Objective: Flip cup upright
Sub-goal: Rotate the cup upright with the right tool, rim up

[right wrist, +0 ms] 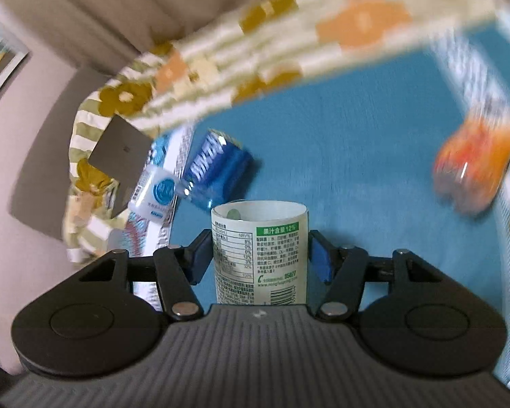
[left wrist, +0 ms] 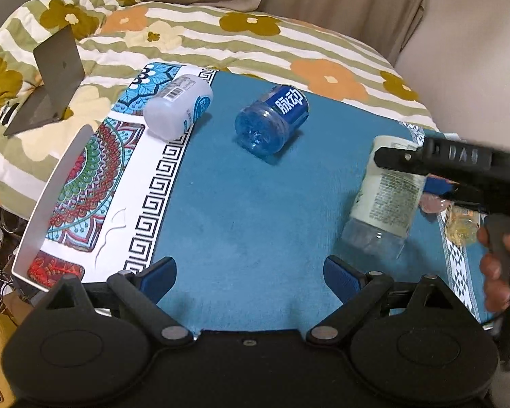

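Green-labelled cut-bottle cup (right wrist: 259,255), tilted over the blue mat (left wrist: 255,204) at 3 o'clock in the left view, gripped by our right gripper (right wrist: 259,253). We judge: rotate slowly, base down, before releasing. Our left gripper (left wrist: 250,280) waits wide open.

a matt black plastic right gripper (right wrist: 259,255) is pinching a clear glossy plastic cup (left wrist: 384,197) wearing a printed paper label, lying over a soft, matt teal cloth mat (left wrist: 248,210) beside a quilted floral blanket (left wrist: 255,37).
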Demonstrator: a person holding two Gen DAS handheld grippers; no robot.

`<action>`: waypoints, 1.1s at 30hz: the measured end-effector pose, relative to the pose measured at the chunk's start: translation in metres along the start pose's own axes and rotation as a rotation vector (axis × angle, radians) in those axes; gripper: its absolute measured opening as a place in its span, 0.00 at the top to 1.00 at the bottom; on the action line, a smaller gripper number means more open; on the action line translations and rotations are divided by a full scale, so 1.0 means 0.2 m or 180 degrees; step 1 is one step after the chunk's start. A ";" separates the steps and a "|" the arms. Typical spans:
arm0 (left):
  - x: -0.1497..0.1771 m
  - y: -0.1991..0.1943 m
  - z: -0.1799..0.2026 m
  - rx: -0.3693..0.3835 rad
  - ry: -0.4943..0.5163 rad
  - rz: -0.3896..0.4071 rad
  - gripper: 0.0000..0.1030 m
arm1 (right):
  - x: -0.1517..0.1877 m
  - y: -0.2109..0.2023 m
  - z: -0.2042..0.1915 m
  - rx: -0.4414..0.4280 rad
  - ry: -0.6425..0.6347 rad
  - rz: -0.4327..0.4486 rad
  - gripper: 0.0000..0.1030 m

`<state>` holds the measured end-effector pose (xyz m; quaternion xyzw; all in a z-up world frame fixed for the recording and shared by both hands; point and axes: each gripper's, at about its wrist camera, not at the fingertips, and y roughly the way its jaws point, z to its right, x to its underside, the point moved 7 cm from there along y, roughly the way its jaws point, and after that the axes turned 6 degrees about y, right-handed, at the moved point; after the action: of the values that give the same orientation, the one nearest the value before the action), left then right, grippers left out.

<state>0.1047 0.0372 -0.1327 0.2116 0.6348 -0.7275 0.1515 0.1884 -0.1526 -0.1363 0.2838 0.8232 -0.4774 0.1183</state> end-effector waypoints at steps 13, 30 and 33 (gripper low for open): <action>0.15 0.10 -0.03 -0.0053 0.0066 -0.0213 0.07 | 0.14 0.12 -0.12 -0.0106 -0.1983 0.1027 0.27; 0.09 0.14 0.10 -0.0004 0.0234 -0.0214 0.07 | 0.13 0.06 -0.02 -0.0368 -0.2248 0.0779 0.26; 0.08 0.14 0.11 0.0008 0.0255 -0.0208 0.07 | 0.14 0.05 -0.01 -0.0346 -0.2274 0.0721 0.26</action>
<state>0.1023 0.0115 -0.1630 0.2199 0.6461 -0.7238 0.1018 0.1716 -0.1363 -0.1559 0.1819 0.7175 -0.4858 0.4648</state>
